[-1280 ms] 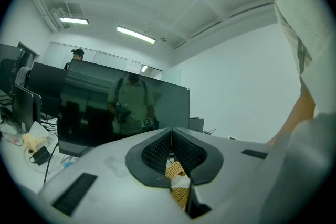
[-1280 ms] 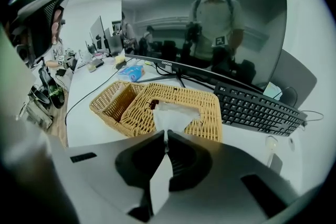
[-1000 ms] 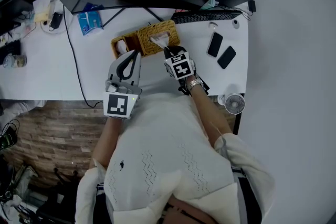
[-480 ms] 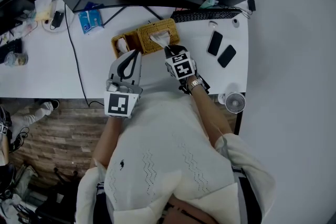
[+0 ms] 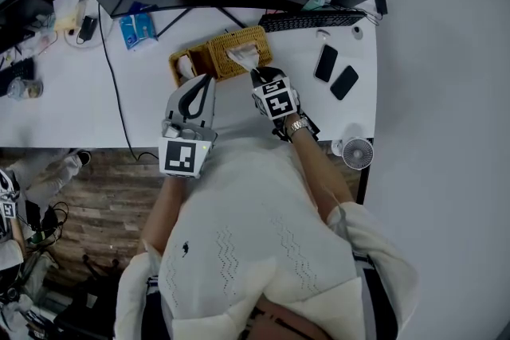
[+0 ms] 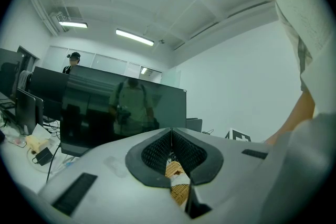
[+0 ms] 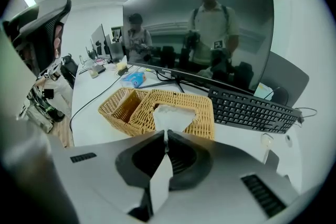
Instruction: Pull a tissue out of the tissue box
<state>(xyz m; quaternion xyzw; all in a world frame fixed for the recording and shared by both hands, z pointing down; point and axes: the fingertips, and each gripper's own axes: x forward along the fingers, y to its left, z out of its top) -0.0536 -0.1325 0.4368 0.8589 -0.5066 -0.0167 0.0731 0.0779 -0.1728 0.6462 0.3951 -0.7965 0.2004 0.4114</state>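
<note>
**Tissue pinched, ready for the pull**

Your right hand-held gripper (image 7: 166,136) is closed on the tissue (image 7: 169,113), which rises from the wicker tissue box (image 7: 202,113) on the counter (image 5: 143,103). Draw it up steadily (a jerk may tear it). Your left hand-held gripper (image 6: 170,136) is closed and empty. No writing is legible.

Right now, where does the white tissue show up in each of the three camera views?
Head view: upper centre, the tissue rises from the wicker tissue box, just ahead of the right gripper.
Left gripper view: not visible; the left gripper, jaws shut, shows only a sliver of wicker beyond.
Right gripper view: centre, the tissue runs from the box into the shut jaws.
Shared landmark: the wicker tissue box.
</note>
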